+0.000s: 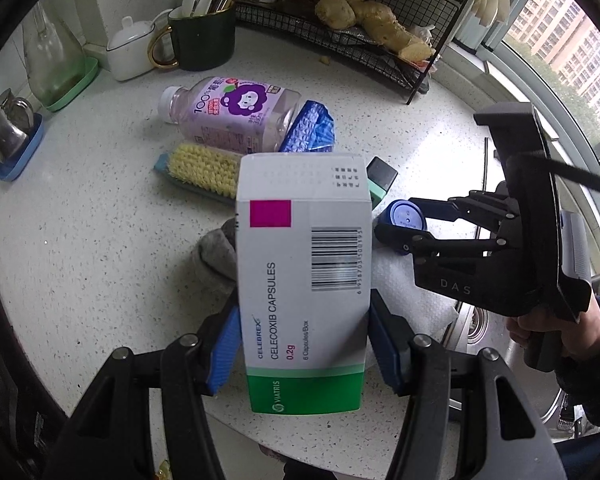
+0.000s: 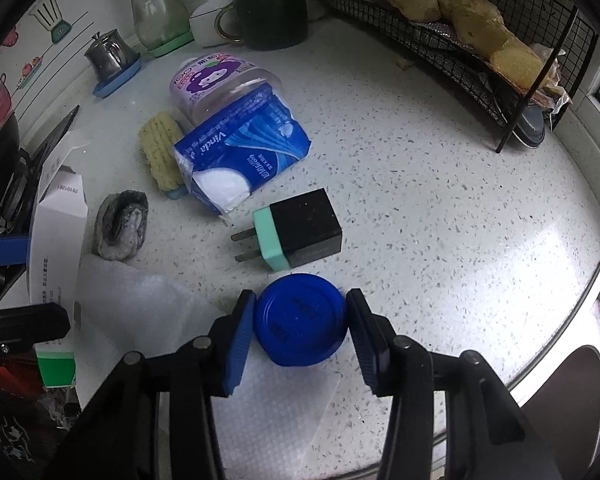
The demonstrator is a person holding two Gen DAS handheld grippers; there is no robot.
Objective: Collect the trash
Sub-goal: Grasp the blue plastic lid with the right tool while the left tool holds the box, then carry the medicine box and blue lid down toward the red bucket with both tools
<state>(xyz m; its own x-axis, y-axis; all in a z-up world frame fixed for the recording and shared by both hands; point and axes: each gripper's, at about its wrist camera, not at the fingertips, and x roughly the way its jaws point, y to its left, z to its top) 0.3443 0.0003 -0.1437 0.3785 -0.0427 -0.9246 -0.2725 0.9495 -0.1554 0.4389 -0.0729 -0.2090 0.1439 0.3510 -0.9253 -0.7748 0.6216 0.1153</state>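
Observation:
My left gripper (image 1: 304, 320) is shut on a white and green medicine box (image 1: 300, 280), held upright above the speckled counter (image 1: 100, 240); the box (image 2: 56, 232) also shows at the left edge of the right wrist view. A round blue cap (image 2: 300, 320) lies on a white paper towel (image 2: 160, 308), and my right gripper (image 2: 300, 308) is shut on it, one blue pad against each side. In the left wrist view the right gripper (image 1: 400, 220) comes in from the right around the cap (image 1: 404, 216), with a hand on its handle.
Behind lie a purple drink bottle (image 2: 204, 80), a torn blue tissue pack (image 2: 240, 148), a yellow brush (image 2: 160, 152), a black and green charger (image 2: 300, 232) and a grey wad (image 2: 122, 224). A wire rack (image 2: 460, 40) stands back right, a sink (image 2: 572, 360) right.

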